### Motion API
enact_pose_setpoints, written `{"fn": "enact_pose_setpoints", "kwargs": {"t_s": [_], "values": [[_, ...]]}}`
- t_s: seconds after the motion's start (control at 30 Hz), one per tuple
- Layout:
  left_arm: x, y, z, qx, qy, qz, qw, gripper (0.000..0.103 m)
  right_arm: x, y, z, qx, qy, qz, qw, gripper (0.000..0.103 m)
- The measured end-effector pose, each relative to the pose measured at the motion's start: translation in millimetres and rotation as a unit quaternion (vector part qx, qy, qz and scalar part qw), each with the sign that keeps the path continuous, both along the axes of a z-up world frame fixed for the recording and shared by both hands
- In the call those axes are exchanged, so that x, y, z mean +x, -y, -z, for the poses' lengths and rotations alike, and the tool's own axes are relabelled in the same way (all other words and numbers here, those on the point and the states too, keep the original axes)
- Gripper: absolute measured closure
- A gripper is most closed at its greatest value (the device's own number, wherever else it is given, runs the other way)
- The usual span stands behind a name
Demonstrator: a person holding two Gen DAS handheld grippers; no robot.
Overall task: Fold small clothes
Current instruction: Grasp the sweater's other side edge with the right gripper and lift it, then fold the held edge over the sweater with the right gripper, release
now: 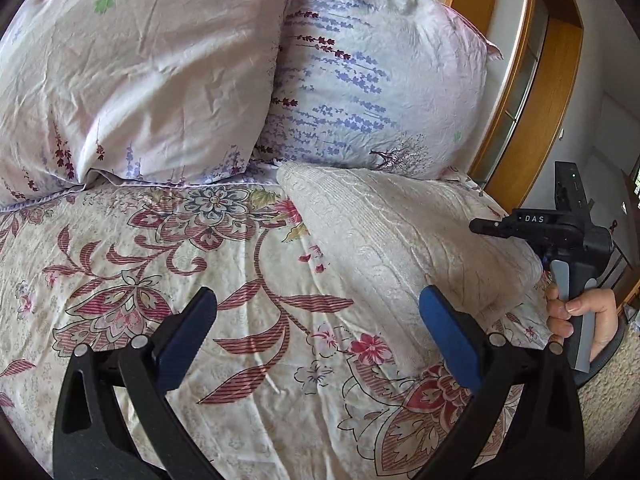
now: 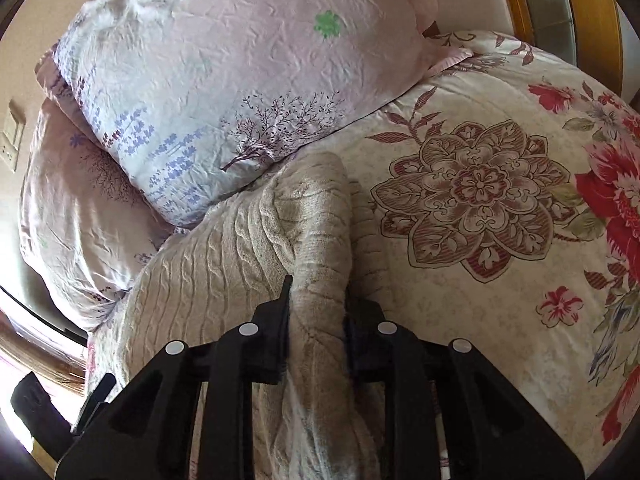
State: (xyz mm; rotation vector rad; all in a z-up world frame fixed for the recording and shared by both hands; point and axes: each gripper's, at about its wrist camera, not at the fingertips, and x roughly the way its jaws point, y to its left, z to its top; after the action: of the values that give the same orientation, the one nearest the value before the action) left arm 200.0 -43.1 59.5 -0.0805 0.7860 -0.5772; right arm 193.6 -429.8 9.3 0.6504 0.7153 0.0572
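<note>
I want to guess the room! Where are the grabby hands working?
Most likely a bedroom, on a bed. Two big pillows lean at the head, a flowery quilt covers it, and a wooden headboard stands behind. The right gripper pinches a cream knitted sweater.

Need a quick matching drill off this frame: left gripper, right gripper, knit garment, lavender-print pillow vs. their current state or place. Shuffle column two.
Column 1:
1. left gripper
2. right gripper
3. cream knit garment
4. lavender-print pillow

Column 2:
A. propped at the head of the bed
B. open, above the floral bedspread
C. lying on the bedspread, one fold pinched
D. shut on fabric

Pairs: 1-B, 2-D, 3-C, 4-A
</note>
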Motion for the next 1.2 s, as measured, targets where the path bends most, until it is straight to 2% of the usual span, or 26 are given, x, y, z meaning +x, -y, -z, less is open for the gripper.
{"fn": "enact_pose_setpoints", "kwargs": {"t_s": [0.07,0.17,0.3,0.33,0.37,0.4,0.43,0.5,0.6,0.7,0.8,0.9,0.93,0.97,1.03,1.13,1.2], "values": [[0,0,0,-0.006,-0.002,0.005,1.0,0.002,1,11,-5,0.025,0.012,0.011,1.0,0.051],[-3,1,-1,-0.009,0.002,0.014,0.9999,0.002,13,23,-10,0.055,0.015,0.012,0.998,0.051],[-7,3,-2,-0.018,0.005,0.029,0.9994,0.002,35,22,-9,0.055,-0.001,-0.003,0.998,0.052],[-7,4,-2,-0.021,0.005,0.034,0.9992,0.002,39,20,-9,0.051,-0.003,-0.008,0.999,0.057],[-8,5,-2,-0.021,0.005,0.04,0.999,0.002,41,16,-9,0.044,-0.004,-0.015,0.999,0.07],[-10,7,-2,-0.02,0.005,0.046,0.9987,0.002,42,13,-10,0.028,-0.005,-0.019,0.999,0.078],[-11,9,-2,-0.018,0.006,0.05,0.9986,0.002,41,10,-12,0.007,0.0,-0.017,1.0,0.093],[-13,11,-3,-0.016,0.008,0.055,0.9983,0.002,35,13,-16,-0.008,0.02,-0.002,1.0,0.094],[-13,12,-3,-0.017,0.008,0.059,0.9981,0.002,30,28,-17,-0.001,0.027,0.031,0.999,0.094],[-14,15,-4,-0.014,0.01,0.066,0.9977,0.002,32,39,-2,-0.001,-0.008,0.06,0.998,0.094],[-15,20,-3,-0.011,0.008,0.081,0.9966,0.002,36,42,17,0.014,-0.043,0.056,0.997,0.094],[-17,23,-3,-0.005,0.005,0.096,0.9954,0.002,26,41,10,0.017,-0.036,0.048,0.998,0.087],[-18,24,-3,-0.003,0.007,0.1,0.995,0.002,20,42,6,0.023,-0.035,0.044,0.998,0.075],[-20,25,-4,-0.001,0.011,0.104,0.9945,0.002,10,43,3,0.029,-0.032,0.042,0.998,0.055],[-23,27,-6,0.01,0.021,0.107,0.994,0.002,-14,45,-2,0.032,-0.009,0.035,0.999,0.039],[-33,38,-7,0.075,0.043,0.105,0.9907,0.002,-47,43,-3,0.018,0.004,0.024,1.0,0.04],[-43,51,-4,0.135,0.066,0.105,0.983,0.002,-62,41,3,0.017,0.003,0.015,1.0,0.045]]}}
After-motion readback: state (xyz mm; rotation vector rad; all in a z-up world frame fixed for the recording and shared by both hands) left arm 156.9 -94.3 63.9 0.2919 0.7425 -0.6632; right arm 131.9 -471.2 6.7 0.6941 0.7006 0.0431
